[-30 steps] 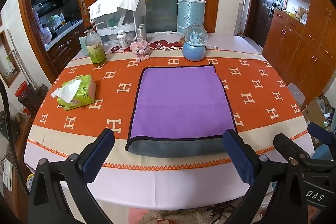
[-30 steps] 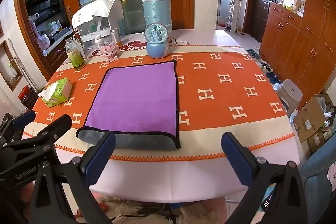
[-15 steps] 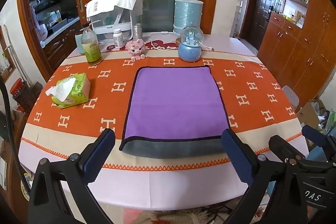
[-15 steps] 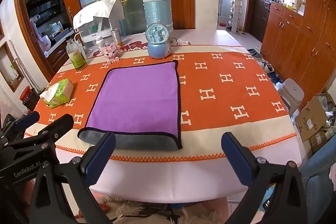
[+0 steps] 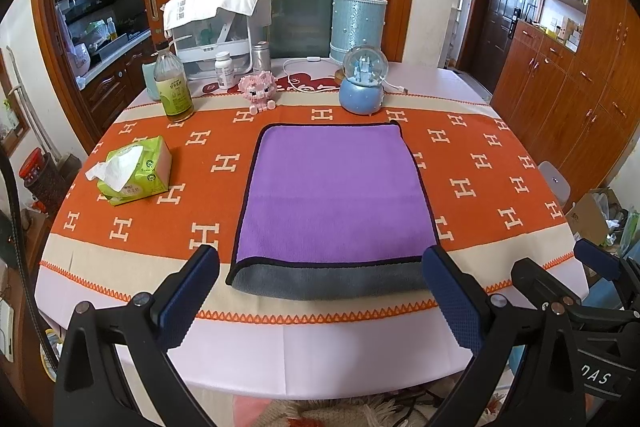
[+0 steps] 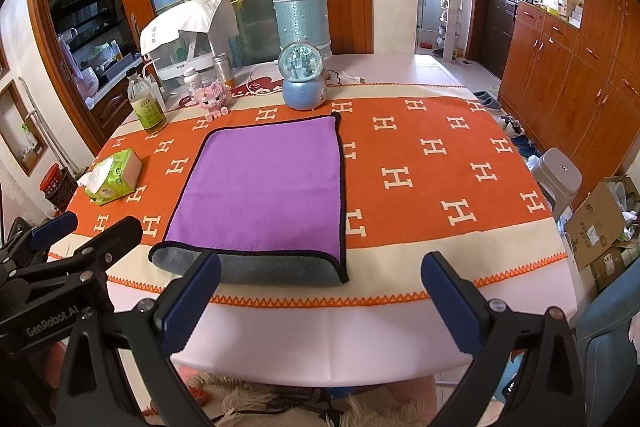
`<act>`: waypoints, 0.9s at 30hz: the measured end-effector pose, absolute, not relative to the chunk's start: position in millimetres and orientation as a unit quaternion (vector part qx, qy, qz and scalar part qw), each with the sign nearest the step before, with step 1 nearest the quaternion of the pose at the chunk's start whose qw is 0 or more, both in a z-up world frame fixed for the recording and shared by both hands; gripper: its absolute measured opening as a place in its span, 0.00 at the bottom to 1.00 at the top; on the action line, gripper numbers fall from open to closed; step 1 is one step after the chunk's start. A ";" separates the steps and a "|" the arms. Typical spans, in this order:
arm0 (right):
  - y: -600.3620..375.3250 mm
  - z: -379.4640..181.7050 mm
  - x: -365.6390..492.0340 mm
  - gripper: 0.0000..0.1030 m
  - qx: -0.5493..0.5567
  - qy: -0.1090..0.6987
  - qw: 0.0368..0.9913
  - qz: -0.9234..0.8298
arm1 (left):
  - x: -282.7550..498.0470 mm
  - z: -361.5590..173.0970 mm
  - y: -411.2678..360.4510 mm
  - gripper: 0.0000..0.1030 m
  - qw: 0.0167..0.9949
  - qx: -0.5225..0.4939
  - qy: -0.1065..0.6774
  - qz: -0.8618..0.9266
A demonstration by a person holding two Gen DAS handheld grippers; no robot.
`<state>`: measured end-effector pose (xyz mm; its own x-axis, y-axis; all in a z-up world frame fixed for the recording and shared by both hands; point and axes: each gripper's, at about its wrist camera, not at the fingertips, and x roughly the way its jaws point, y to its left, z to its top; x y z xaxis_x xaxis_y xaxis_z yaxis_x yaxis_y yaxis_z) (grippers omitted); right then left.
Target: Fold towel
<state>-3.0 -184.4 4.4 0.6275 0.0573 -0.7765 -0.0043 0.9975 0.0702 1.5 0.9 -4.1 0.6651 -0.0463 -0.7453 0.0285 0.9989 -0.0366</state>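
Observation:
A purple towel [image 5: 336,191] with a black hem lies flat on the orange tablecloth, folded over so its grey underside [image 5: 328,283] shows along the near edge. It also shows in the right wrist view [image 6: 264,187]. My left gripper [image 5: 320,299] is open and empty, held just off the table's near edge in front of the towel. My right gripper [image 6: 320,303] is open and empty, to the right of the towel's near right corner. Each gripper shows in the other's view, the right one [image 5: 580,291] and the left one [image 6: 72,247].
A green tissue pack [image 5: 134,171] lies left of the towel. Behind it stand a bottle [image 5: 172,87], a pink pig figure [image 5: 258,93], a blue snow globe [image 5: 362,81], a blue cylinder [image 5: 358,27] and a white rack [image 5: 218,31]. A grey stool [image 6: 560,179] stands at right.
Both grippers have drawn back a little and risen, so the table looks slightly farther and the view tilts. The towel has not moved. Both stay open.

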 end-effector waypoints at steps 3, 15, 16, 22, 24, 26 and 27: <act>-186.4 4.0 -5.0 0.97 0.031 0.431 0.902 0.020 | 1.5 -4.3 0.5 0.97 0.912 -0.012 0.409 -0.021; -185.8 1.7 -7.8 0.96 0.039 0.433 0.900 0.025 | 2.6 -4.8 0.6 0.98 0.912 -0.012 0.410 -0.022; -185.8 1.8 -7.8 0.96 0.039 0.433 0.900 0.024 | 2.4 -4.7 0.5 0.98 0.912 -0.012 0.410 -0.022; -190.0 0.7 -6.4 0.96 0.046 0.436 0.899 0.020 | 2.5 -4.8 -0.3 0.98 0.912 -0.012 0.409 -0.022; -192.1 1.5 -6.1 0.96 0.049 0.437 0.898 0.016 | 2.6 -4.9 -1.4 0.98 0.912 -0.011 0.408 -0.023; -192.8 2.0 -6.6 0.96 0.050 0.437 0.898 0.016 | 2.8 -4.9 -2.3 0.98 0.913 -0.012 0.408 -0.023; -192.8 2.1 -6.5 0.96 0.050 0.437 0.898 0.016 | 2.6 -4.7 -2.1 0.98 0.913 -0.012 0.408 -0.023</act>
<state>-6.5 -192.8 2.1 0.6182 0.0713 -0.7828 0.0152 0.9946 0.1026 2.6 -2.1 -4.7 0.6662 -0.0510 -0.7440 0.0321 0.9987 -0.0398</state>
